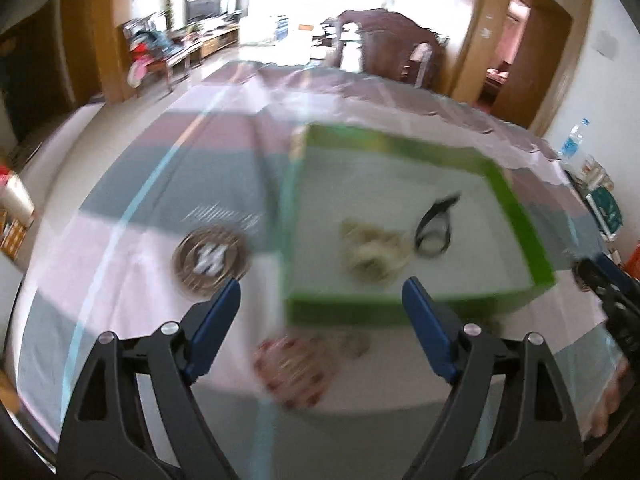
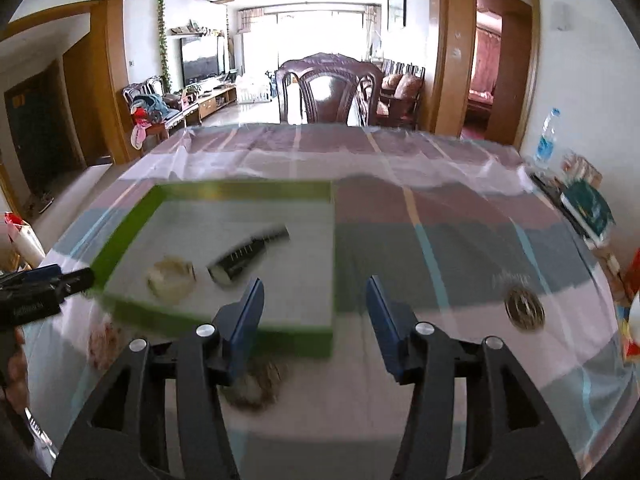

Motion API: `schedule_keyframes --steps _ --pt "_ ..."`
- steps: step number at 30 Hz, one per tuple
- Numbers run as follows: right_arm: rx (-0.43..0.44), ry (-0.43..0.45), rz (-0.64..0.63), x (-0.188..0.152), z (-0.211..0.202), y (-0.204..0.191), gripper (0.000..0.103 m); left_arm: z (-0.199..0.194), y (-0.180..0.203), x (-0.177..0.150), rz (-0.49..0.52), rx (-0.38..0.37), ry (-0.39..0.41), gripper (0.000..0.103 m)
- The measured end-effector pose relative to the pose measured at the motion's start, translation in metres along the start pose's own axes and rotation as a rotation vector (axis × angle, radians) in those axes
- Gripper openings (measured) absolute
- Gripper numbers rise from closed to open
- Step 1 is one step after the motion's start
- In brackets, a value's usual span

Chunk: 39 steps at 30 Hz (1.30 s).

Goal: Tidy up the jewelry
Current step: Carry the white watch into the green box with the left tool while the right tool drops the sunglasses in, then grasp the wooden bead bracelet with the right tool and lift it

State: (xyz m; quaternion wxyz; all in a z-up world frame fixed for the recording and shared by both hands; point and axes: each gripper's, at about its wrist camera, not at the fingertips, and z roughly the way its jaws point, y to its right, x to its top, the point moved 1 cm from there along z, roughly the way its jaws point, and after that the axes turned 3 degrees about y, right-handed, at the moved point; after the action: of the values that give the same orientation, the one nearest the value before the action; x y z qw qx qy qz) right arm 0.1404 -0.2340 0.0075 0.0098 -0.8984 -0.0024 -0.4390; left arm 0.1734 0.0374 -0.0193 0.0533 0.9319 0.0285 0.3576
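Nearby, round medallion (image 1: 211, 259) beside green tray (image 1: 536, 236), red bracelet (image 1: 294, 372) before it

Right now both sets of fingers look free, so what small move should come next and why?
Probably lower the left gripper onto the red bead bracelet lying on the tablecloth just outside the green tray. Its fingers are spread with nothing between them, the bracelet sits right under them, and the tray already holds a pale piece and a black watch.

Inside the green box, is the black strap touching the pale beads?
Cannot tell. In the right wrist view a strip of box floor seems to separate strap from beads; in the left wrist view they nearly meet, and both are blurred.
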Motion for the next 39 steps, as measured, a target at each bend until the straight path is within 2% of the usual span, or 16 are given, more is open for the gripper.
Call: schedule_keyframes --steps 1,2,4,7,15,18,21,24,26,29,33,38,39 --pt "0.006 -0.017 0.0 -0.007 -0.001 0.001 0.052 0.002 -0.009 -0.007 -0.016 0.014 -0.018 0.072" --pt "0.015 -0.042 -0.002 -0.016 0.0 0.002 0.052 0.006 -0.017 -0.015 -0.033 0.022 -0.041 0.056" --pt "0.039 -0.099 -0.011 -0.033 0.009 -0.001 0.04 0.018 -0.029 -0.028 -0.057 0.013 -0.098 0.052" --pt "0.047 -0.177 -0.012 -0.05 0.028 -0.007 0.034 0.031 -0.034 -0.037 -0.052 0.045 -0.132 0.05" --pt "0.087 -0.28 -0.035 -0.068 0.059 -0.032 0.034 0.031 -0.02 -0.05 -0.005 0.027 -0.129 0.053" --pt "0.094 -0.283 -0.062 -0.073 0.055 -0.041 0.034 0.027 -0.009 -0.053 0.026 0.012 -0.125 0.057" --pt "0.115 -0.291 -0.078 -0.077 0.049 -0.045 0.034 0.028 0.003 -0.062 0.067 -0.04 -0.162 0.057" --pt "0.159 -0.308 -0.095 -0.084 0.038 -0.051 0.034 0.028 0.022 -0.076 0.13 -0.048 -0.174 0.061" --pt "0.197 -0.316 -0.097 -0.087 0.031 -0.05 0.034 0.024 0.029 -0.081 0.15 -0.083 -0.179 0.063" --pt "0.205 -0.273 -0.09 -0.083 0.022 -0.049 0.034 0.016 0.033 -0.081 0.148 -0.131 -0.176 0.063" --pt "0.188 -0.252 -0.088 -0.074 0.028 -0.05 0.034 0.009 0.031 -0.076 0.14 -0.114 -0.149 0.063" --pt "0.181 -0.261 -0.115 -0.073 0.042 -0.059 0.021 0.01 0.022 -0.074 0.113 -0.101 -0.151 0.064" --pt "0.175 -0.259 -0.126 -0.073 0.044 -0.061 0.012 0.011 0.02 -0.073 0.105 -0.098 -0.153 0.064"
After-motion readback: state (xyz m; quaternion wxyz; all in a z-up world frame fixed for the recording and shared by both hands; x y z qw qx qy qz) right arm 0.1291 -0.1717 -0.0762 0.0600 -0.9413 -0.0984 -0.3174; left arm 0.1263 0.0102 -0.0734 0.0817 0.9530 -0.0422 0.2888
